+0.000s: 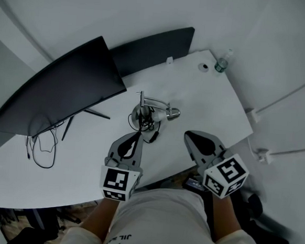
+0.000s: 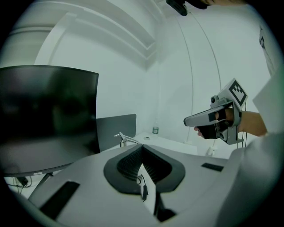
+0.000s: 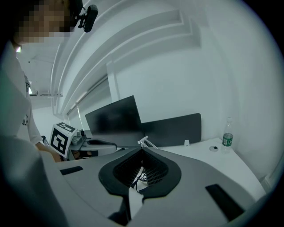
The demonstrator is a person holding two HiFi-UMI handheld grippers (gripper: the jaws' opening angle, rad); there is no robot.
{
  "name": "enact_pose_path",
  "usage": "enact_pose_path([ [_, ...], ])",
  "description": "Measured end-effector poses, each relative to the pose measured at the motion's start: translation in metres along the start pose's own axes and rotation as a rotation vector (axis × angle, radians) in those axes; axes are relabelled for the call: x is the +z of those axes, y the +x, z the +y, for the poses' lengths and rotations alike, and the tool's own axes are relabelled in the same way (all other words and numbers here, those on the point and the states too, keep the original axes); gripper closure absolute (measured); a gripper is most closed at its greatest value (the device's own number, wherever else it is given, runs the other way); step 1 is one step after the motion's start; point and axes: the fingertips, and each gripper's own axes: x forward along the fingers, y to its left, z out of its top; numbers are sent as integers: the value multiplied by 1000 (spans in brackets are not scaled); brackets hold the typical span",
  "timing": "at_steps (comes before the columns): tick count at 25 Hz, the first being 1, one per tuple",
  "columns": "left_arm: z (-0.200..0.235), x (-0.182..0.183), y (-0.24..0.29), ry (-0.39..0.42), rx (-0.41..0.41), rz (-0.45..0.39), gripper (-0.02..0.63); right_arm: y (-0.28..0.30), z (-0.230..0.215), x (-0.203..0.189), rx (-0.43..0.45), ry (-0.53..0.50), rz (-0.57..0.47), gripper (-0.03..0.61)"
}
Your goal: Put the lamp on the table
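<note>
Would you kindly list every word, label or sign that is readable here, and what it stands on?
"JIL": print on the person's shirt; the rest is blurred.
Water bottle label: too small to read.
Marker cubes: square code patterns only, no words.

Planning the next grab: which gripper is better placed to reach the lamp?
Left, probably: the left gripper points at the lamp just ahead; the right gripper sits further aside.
</note>
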Motion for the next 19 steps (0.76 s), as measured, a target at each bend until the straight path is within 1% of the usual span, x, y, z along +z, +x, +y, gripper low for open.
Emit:
enact_pose_path([
  [4,-2,0,2,54,9,7,611,2,1,0,11,7,-5,548],
  [8,1,-3,2,34,9,20,611,6,1,2,12,11,-12,548],
  [13,7,-4,0,41,27,30,611,10,1,5,14,4,-11,548],
  [19,10,-4,-1,38,27,32,611,14,5,1,21,13,2,548],
])
